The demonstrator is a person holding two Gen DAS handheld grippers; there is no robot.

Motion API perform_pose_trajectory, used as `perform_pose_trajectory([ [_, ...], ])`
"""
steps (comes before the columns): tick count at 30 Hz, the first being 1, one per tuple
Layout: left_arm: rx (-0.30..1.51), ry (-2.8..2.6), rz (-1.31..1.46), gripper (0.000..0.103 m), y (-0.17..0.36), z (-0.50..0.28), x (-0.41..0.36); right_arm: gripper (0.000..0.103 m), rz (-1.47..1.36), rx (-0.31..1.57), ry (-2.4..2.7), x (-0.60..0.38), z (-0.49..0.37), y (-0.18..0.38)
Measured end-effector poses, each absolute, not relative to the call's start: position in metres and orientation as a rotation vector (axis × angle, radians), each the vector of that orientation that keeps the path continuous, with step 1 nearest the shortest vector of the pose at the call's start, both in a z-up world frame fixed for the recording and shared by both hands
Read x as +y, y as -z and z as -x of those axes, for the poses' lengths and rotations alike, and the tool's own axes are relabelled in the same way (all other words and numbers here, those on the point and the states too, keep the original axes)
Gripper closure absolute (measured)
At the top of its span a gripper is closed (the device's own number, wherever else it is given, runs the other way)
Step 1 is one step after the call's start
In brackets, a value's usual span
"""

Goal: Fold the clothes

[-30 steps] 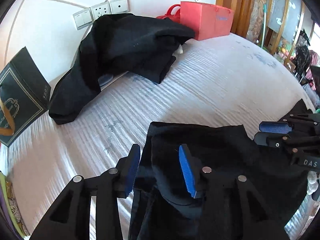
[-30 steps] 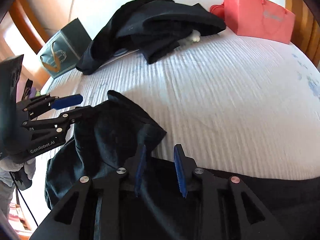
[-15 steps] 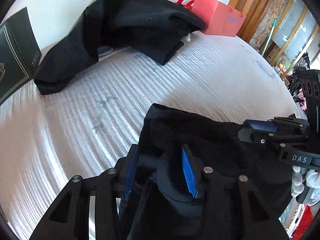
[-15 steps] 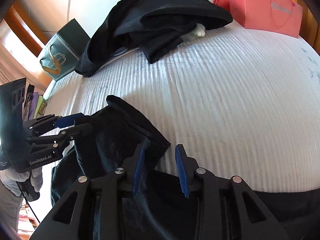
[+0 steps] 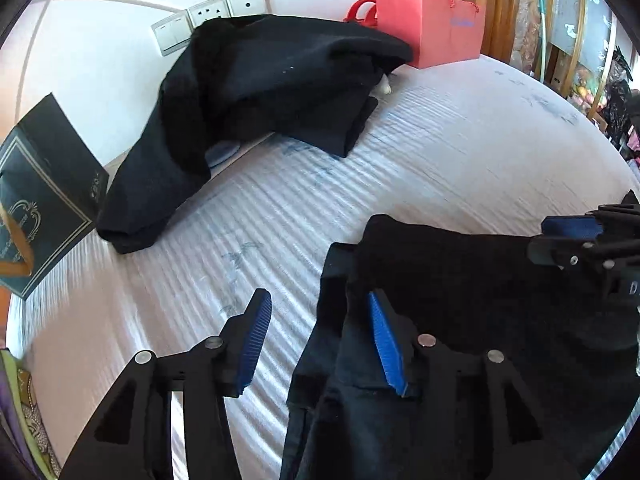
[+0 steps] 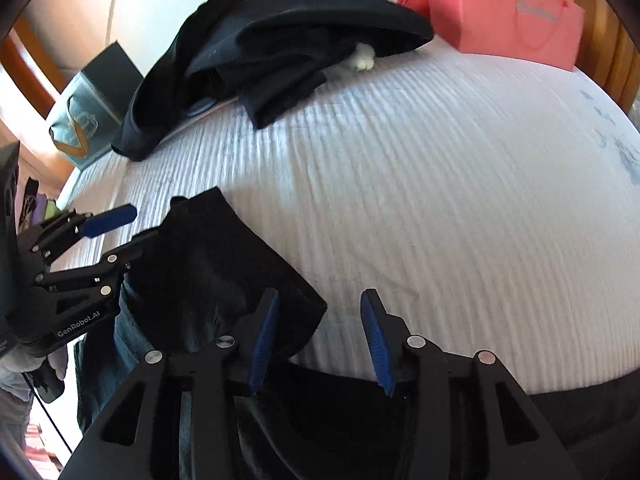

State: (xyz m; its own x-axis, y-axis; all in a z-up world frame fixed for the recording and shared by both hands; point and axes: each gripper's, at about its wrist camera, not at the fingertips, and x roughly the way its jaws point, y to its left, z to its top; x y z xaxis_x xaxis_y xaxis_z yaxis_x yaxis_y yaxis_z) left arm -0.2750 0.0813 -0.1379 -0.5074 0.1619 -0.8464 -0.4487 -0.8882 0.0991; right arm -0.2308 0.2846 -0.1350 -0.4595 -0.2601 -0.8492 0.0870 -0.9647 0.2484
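Note:
A black garment [image 5: 460, 300] lies folded over at the near edge of the white striped bed; it also shows in the right wrist view [image 6: 212, 280]. My left gripper [image 5: 320, 336] is open, its right finger over the garment's left edge, its left finger over bare mattress. My right gripper [image 6: 320, 336] is open at the garment's right corner, nothing between its pads. Each gripper shows in the other's view: the right one [image 5: 576, 240] and the left one [image 6: 92, 240].
A heap of black clothes [image 5: 272, 92] lies at the head of the bed under wall sockets [image 5: 208, 16]. A red paper bag [image 5: 432, 28] stands behind it at the right. A dark gift bag [image 5: 36, 196] leans at the left. Wooden furniture [image 5: 500, 4] stands at the right.
Both grippers opened and let go of the black garment, which now lies on the bed. The left gripper shifted left, off the cloth's edge.

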Motion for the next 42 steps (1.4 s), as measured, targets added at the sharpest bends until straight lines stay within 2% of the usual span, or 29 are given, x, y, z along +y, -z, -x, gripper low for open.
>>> perform_pose_trajectory([
  [2,0.409,-2.412,1.318,0.052,0.128,0.259,0.070,0.061,-1.445,-0.293,2.549,0.300,0.213,0.119],
  [5,0.367,-2.391,1.350,0.052,0.118,0.229,0.056,0.061,-1.425,-0.257,2.606,0.328,0.178,0.104],
  [9,0.294,-2.387,1.443,0.052,0.124,0.190,0.036,0.060,-1.557,-0.279,2.696,0.395,0.122,0.109],
  [10,0.272,-2.391,1.468,0.052,0.129,0.182,0.031,0.059,-1.592,-0.306,2.734,0.416,0.104,0.112],
  [12,0.209,-2.391,1.531,0.052,0.141,0.169,0.021,0.042,-1.670,-0.369,2.809,0.458,0.070,0.118],
  [13,0.173,-2.384,1.562,0.052,0.148,0.164,0.018,0.039,-1.710,-0.403,2.845,0.479,0.054,0.120],
  [19,0.158,-2.395,1.593,0.052,0.161,0.140,0.015,0.039,-1.871,-0.569,2.968,0.584,-0.025,0.131],
  [22,0.157,-2.401,1.611,0.052,0.160,0.138,0.018,0.039,-1.821,-0.568,2.977,0.607,-0.023,0.127],
  [28,0.164,-2.447,1.638,0.052,0.159,0.130,0.021,0.039,-1.736,-0.417,2.949,0.630,0.019,0.120],
  [34,0.140,-2.494,1.629,0.051,0.159,0.123,0.022,0.041,-1.779,-0.289,2.878,0.635,0.061,0.127],
  [37,0.117,-2.513,1.629,0.050,0.159,0.121,0.022,0.051,-1.801,-0.266,2.820,0.635,0.070,0.137],
  [39,0.119,-2.522,1.626,0.050,0.159,0.119,0.023,0.087,-1.817,-0.186,2.797,0.630,0.074,0.140],
  [40,0.123,-2.526,1.625,0.050,0.159,0.118,0.023,0.087,-1.812,-0.112,2.810,0.626,0.074,0.138],
  [42,0.128,-2.532,1.622,0.050,0.158,0.117,0.024,0.103,-1.777,0.005,2.850,0.622,0.074,0.131],
])
